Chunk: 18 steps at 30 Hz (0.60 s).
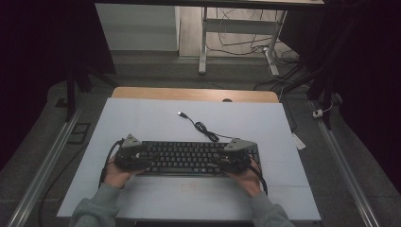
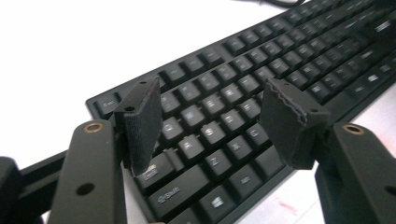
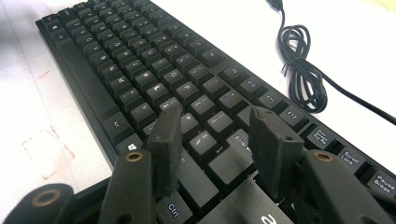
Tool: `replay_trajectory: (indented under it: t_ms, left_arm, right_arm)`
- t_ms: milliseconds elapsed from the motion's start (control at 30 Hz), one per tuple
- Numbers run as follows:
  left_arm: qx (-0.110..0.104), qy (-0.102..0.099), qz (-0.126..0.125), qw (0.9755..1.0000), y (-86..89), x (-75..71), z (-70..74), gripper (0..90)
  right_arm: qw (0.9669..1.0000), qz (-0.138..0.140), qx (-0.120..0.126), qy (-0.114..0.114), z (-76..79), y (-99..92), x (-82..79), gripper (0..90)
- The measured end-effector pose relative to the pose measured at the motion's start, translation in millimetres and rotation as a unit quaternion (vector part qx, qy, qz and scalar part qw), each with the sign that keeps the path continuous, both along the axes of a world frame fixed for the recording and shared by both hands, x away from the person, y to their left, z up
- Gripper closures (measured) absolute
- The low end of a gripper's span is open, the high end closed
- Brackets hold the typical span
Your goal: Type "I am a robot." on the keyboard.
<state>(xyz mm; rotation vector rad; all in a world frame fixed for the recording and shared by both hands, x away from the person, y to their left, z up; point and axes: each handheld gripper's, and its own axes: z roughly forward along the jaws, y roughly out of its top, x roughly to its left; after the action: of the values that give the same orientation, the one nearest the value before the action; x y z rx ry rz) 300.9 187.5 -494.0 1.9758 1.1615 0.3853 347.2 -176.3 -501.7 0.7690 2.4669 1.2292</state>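
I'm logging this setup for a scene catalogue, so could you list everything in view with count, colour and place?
keyboard: one, black, near middle of the table, lying flat.
keyboard cable: one, black, runs from the keyboard's far edge, partly bundled, plug end loose on the table.
table: one, white top with a wooden strip at the far edge.
desk frame: one, white legs, on the floor beyond the table, with dark cables under it.
left gripper: one, black, jaws apart over the keyboard's left end.
right gripper: one, black, jaws apart over the keyboard's right end.
hands: two, grey sleeves, at the near edge.
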Motion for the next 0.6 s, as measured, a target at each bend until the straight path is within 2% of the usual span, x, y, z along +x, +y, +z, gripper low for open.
replay_trajectory:
  t_ms: [167,400,600]
  left_arm:
    - [0.001,-0.007,-0.009,0.9999,-5.7,-3.2,3.6,40.2]
    - [-0.001,-0.006,-0.032,0.9995,-18.3,-7.4,5.6,41.9]
    - [0.000,-0.003,-0.054,0.9986,-29.0,-10.8,4.9,48.2]
  right_arm:
    - [1.0000,0.000,0.000,0.000,0.1,0.0,0.1,54.7]
    - [1.0000,0.001,0.001,0.001,-0.6,0.6,0.2,54.4]
    - [1.0000,0.001,-0.003,0.001,-0.3,1.1,-0.3,54.3]
